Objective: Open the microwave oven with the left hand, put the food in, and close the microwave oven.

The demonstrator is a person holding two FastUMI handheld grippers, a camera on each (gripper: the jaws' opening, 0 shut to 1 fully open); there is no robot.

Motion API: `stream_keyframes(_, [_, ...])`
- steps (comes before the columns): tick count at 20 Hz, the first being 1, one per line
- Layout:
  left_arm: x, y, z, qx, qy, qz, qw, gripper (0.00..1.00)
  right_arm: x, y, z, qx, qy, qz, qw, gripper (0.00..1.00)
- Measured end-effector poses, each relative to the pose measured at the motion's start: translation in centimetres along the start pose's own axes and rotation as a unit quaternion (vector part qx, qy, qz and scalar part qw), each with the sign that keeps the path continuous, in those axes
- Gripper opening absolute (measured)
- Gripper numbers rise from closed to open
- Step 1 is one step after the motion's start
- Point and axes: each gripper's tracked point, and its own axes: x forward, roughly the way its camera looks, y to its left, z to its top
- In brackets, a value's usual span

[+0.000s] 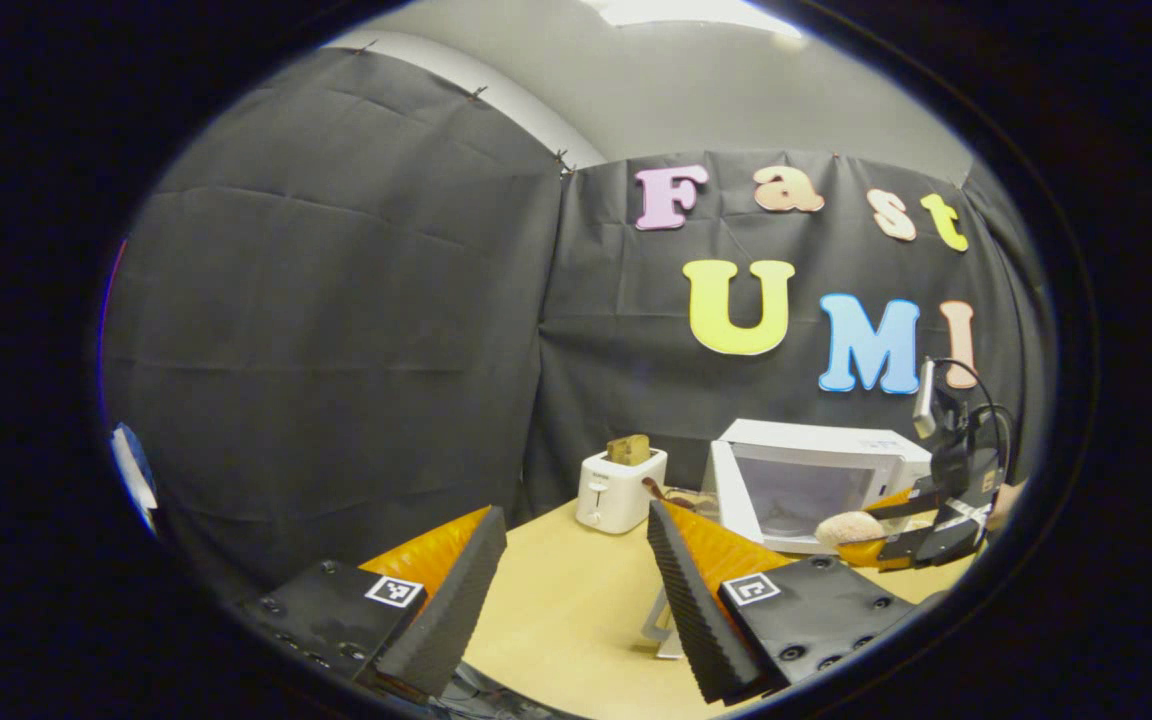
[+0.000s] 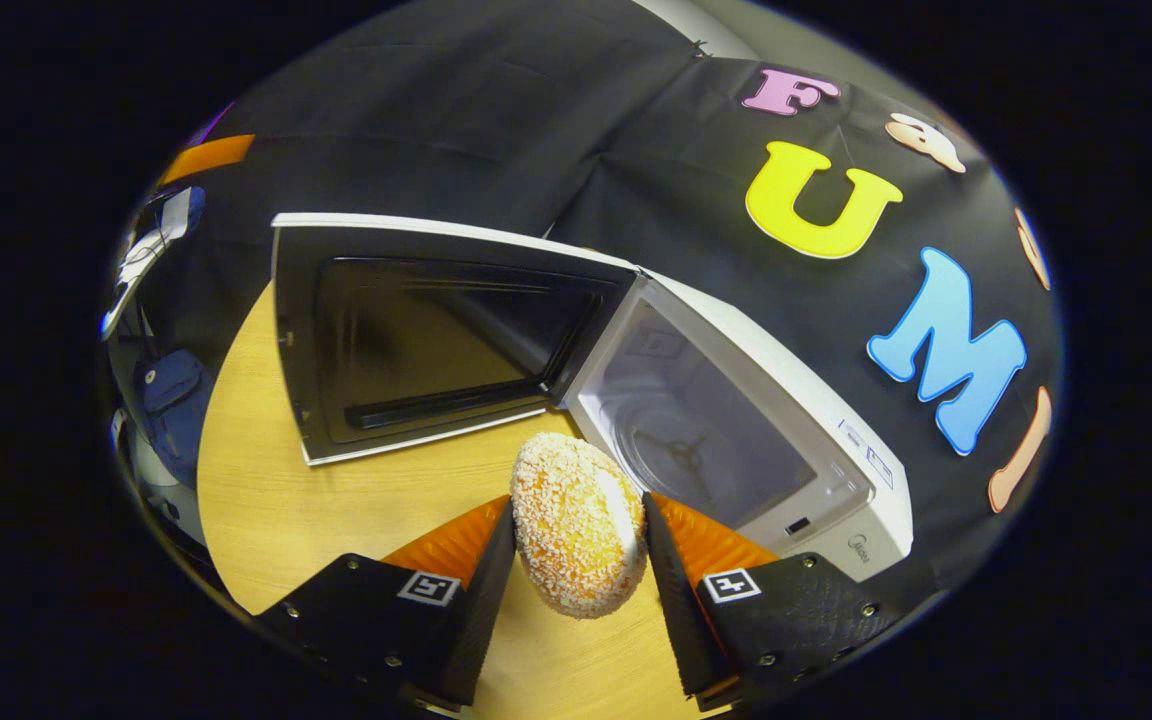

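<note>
White boxy microwave oven: white casing, pale grey cavity, door with dark, near-black window in a white frame. Round crumb-coated bun: golden orange, speckled with pale crumbs. Light wooden table top: pale yellow-tan, faint grain. Small white toaster, brown toast slice in its slot.
</note>
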Motion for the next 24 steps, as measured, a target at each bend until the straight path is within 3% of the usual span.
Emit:
stream_keyframes(2, [0.6, 1.4, -0.3, 0.007, 0.002, 0.009, 1.0, 0.91, 2.2, -0.9, 0.7, -0.005, -0.005, -0.015, 1.0, 0.74])
stream_keyframes(11, [2.1, 4.9, 0.1, 0.019, 0.023, 0.024, 0.999, 0.93, 11.8, -5.1, -0.6, -0.029, 0.018, -0.092, 0.995, 0.73])
stream_keyframes(17, [3.4, 6.6, -0.9, 0.038, 0.051, 0.027, 0.998, 0.91, 17.1, -7.2, -1.6, -0.091, 0.025, -0.138, 0.986, 0.73])
stream_keyframes(21, [3.8, 6.9, -1.5, 0.066, 0.064, 0.024, 0.995, 0.93, 18.8, -8.3, -2.3, -0.108, 0.031, -0.158, 0.981, 0.75])
stream_keyframes(24, [5.3, 5.6, -2.1, 0.059, 0.065, 0.007, 0.996, 0.91, 18.5, -8.7, -2.2, -0.095, 0.035, -0.173, 0.98, 0.79])
